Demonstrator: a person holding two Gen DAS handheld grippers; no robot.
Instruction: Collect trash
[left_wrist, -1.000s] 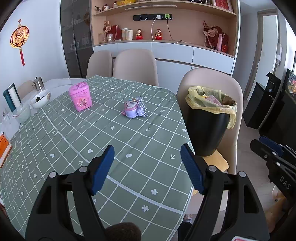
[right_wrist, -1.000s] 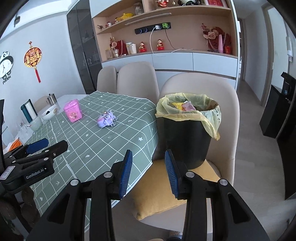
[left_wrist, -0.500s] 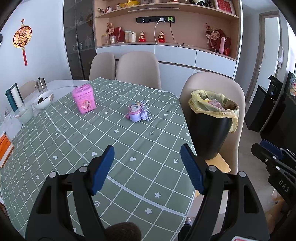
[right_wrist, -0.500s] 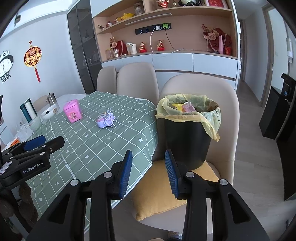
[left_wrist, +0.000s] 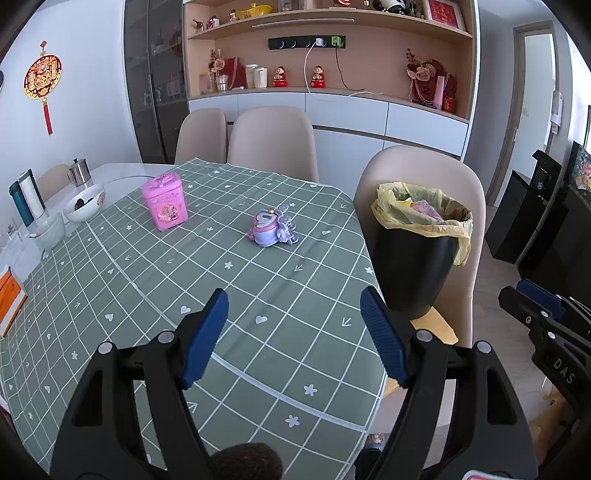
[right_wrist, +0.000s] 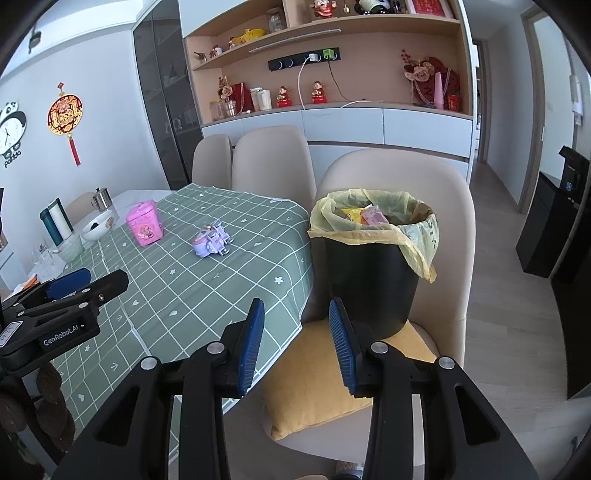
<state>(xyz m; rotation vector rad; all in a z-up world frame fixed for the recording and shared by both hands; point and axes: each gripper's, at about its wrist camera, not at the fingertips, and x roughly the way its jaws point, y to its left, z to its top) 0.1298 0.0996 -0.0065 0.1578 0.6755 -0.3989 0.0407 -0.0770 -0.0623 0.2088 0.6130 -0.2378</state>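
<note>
On the dining table a green checked tablecloth (left_wrist: 229, 280) printed with small hearts and flowers covers most of the top; a bare pale strip shows at the far left edge. A pink tin box (left_wrist: 164, 202) stands toward the far left of the cloth, and a purple toy (left_wrist: 271, 230) lies near the middle, well apart from it. At the left edge sit a white bowl (left_wrist: 85, 203), a steel pot (left_wrist: 79, 172) and a teal flask (left_wrist: 25, 201). Beige chairs stand around the table, with white cabinets and a shelf of ornaments along the far wall.

To the right of the table, a black trash bin (left_wrist: 417, 254) with a yellow liner stands on the yellow cushion (right_wrist: 325, 380) of the nearest beige chair (right_wrist: 436, 206), wrappers lying inside it.

The left gripper (left_wrist: 294, 334) hovers above the near part of the cloth, blue pads spread wide with nothing between them. The right gripper (right_wrist: 296, 345) hangs over the cushion just in front of the bin, jaws partly parted and empty.

Only the right wrist view shows the panda clock (right_wrist: 11, 133) on the left wall, the cushion's full spread and the hallway floor. Only the left wrist view shows an orange box (left_wrist: 9, 295) at the near left table edge.
</note>
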